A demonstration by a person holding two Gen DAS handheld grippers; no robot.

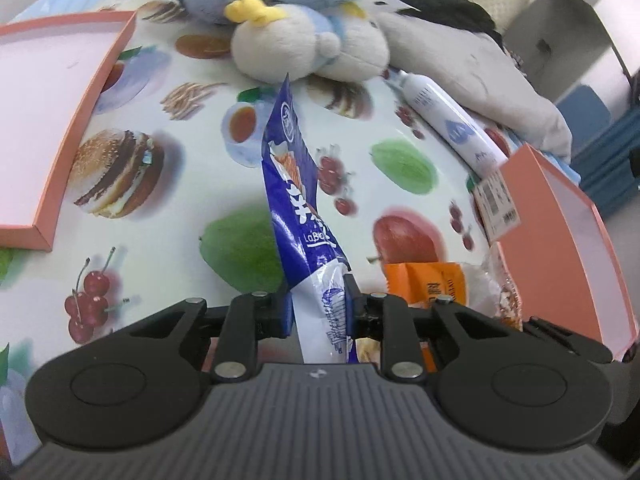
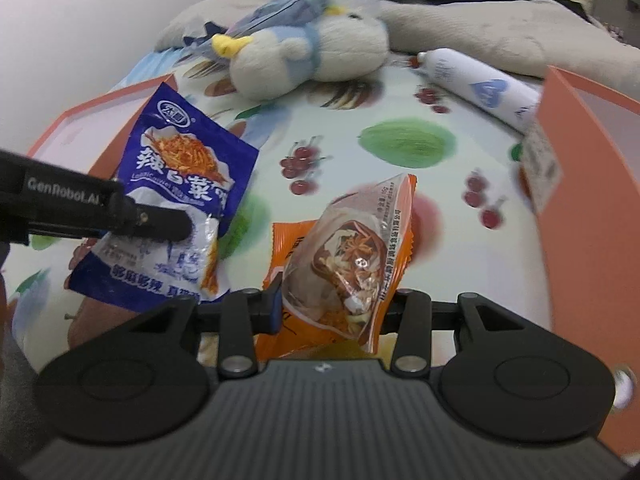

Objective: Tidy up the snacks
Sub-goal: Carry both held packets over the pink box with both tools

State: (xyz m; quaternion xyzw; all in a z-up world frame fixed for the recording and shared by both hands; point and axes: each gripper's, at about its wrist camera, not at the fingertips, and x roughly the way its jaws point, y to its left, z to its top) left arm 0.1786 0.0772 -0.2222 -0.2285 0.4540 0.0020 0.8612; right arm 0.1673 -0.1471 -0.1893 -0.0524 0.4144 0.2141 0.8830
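A blue snack packet [image 1: 296, 184] stands edge-on above the fruit-print tablecloth [image 1: 192, 184], and my left gripper [image 1: 318, 304] is shut on its white lower end. In the right wrist view the same blue packet [image 2: 180, 168] hangs from the left gripper [image 2: 182, 229] at the left. My right gripper [image 2: 336, 304] is shut on an orange-and-clear snack packet [image 2: 348, 256], held tilted over the cloth. More orange wrapper [image 2: 286, 248] shows just behind it. From the left wrist view that orange packet [image 1: 424, 280] sits low on the right.
A shallow orange box lid [image 1: 60, 128] lies at the left, and a deeper orange box [image 1: 560, 220] stands at the right. A plush toy [image 1: 304, 48] and a white tube [image 1: 448, 120] lie at the back, with beige and black fabric behind.
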